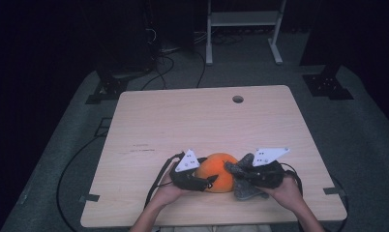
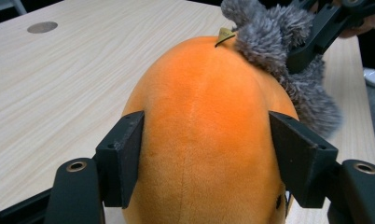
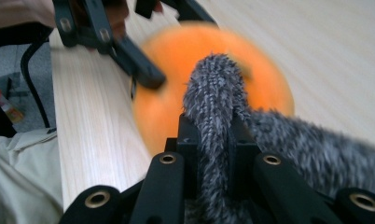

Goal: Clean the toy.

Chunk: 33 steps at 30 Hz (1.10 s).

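Note:
An orange plush ball (image 1: 216, 170) lies on the wooden table (image 1: 183, 121) near its front edge. My left gripper (image 1: 208, 181) comes at it from the left. In the left gripper view its jaws press on both sides of the orange plush ball (image 2: 204, 107), so my left gripper (image 2: 206, 123) is shut on it. My right gripper (image 1: 237, 170) is shut on a grey fuzzy plush piece (image 1: 245, 189). A strand of this grey fuzzy piece (image 3: 214, 88) runs up between the jaws of my right gripper (image 3: 217, 126). The grey fuzzy piece (image 2: 269, 42) rests against the ball's top, by a small brown stem (image 2: 224, 33).
A round cable hole (image 1: 238, 99) sits near the table's far edge. Behind the table stands a white frame (image 1: 243, 29), with black cables (image 1: 163, 63) on the grey floor. Tape marks (image 1: 89, 197) are at the table's front corners. The person's forearms enter from below.

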{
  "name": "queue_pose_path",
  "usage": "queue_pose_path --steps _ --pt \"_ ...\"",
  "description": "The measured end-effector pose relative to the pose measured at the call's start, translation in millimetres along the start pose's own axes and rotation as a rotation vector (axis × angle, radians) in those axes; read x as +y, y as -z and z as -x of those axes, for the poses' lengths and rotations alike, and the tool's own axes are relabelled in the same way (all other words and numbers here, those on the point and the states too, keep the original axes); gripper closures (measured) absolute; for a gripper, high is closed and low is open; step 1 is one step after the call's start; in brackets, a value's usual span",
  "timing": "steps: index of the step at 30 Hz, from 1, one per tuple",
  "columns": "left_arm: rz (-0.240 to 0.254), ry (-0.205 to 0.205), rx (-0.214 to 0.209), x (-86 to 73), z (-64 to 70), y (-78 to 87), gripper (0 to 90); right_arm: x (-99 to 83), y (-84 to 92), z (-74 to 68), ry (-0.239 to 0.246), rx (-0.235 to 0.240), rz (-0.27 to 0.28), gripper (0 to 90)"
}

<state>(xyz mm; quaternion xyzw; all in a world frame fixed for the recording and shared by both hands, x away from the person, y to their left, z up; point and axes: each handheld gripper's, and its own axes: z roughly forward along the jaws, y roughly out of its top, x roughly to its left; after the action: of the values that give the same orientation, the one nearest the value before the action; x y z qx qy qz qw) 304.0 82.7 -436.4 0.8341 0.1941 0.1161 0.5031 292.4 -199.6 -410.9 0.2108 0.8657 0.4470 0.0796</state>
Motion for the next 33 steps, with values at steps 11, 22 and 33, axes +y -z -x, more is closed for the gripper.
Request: queue_pose_path --steps 11,22,33 --pt "-0.008 0.065 -0.050 3.0 -8.1 3.8 19.3 -4.1 0.4 5.8 -0.051 0.014 0.011 78.4" --pt "0.044 -0.105 0.165 11.9 12.0 -2.8 36.8 11.5 4.5 8.5 -0.058 -0.074 0.117 78.3" --pt "0.005 0.026 0.028 7.3 -4.9 5.3 29.0 -4.3 -11.9 7.8 -0.105 -0.035 0.077 78.2"
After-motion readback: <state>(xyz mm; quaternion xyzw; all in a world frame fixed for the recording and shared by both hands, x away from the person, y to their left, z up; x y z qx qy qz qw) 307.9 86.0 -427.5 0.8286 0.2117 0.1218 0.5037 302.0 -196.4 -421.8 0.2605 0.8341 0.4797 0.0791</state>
